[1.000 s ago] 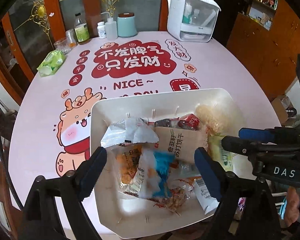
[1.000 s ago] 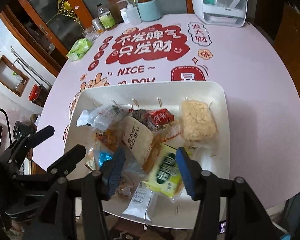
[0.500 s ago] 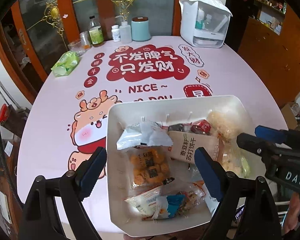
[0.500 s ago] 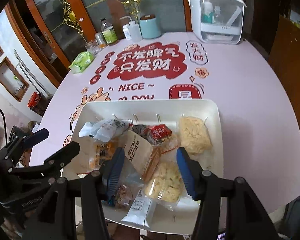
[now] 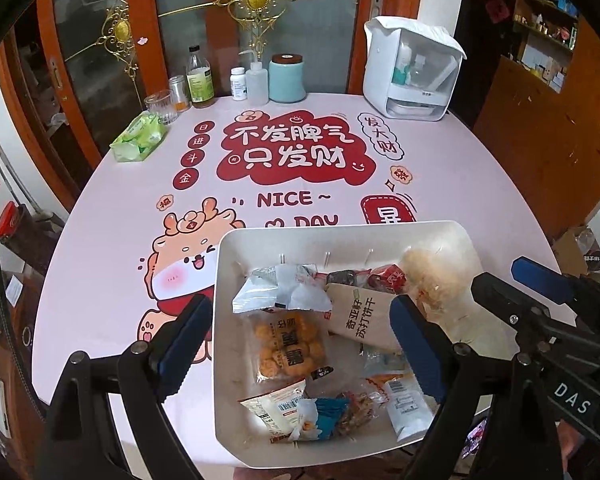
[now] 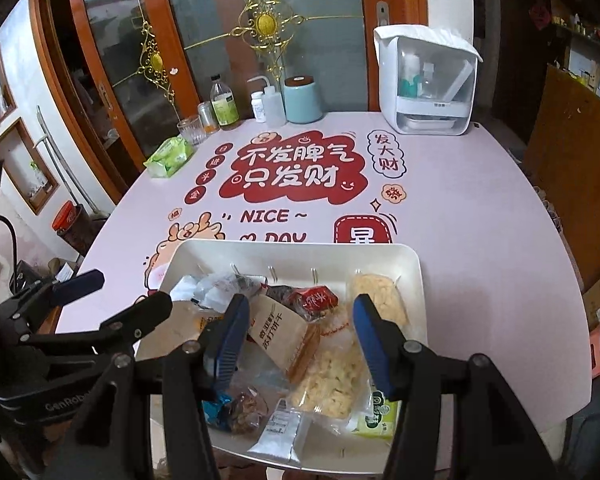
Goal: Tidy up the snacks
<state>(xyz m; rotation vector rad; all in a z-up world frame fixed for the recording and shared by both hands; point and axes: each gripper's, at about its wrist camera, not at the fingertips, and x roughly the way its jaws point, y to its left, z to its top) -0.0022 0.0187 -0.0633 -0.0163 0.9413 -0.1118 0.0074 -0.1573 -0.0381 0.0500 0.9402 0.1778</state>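
Observation:
A white tray (image 5: 236, 360) sits at the near edge of the pink table and holds several snack packets; it also shows in the right wrist view (image 6: 414, 280). Among them are an orange puff packet (image 5: 286, 346), a brown cracker packet (image 5: 360, 320) (image 6: 278, 334), a red packet (image 6: 314, 300) and a pale rice-cake packet (image 6: 378, 300). My left gripper (image 5: 300, 336) is open and empty above the tray's left half. My right gripper (image 6: 300, 336) is open and empty above the tray's middle.
A white dispenser box (image 5: 412, 76) stands at the far right of the table. Bottles, a glass and a teal canister (image 5: 286, 78) line the far edge. A green tissue pack (image 5: 140, 138) lies far left. A wooden cabinet (image 5: 548, 128) stands to the right.
Both grippers have pulled up and back from the tray, so more of the table shows. The blue-and-white packet has ended up at the tray's near edge. Both stay open.

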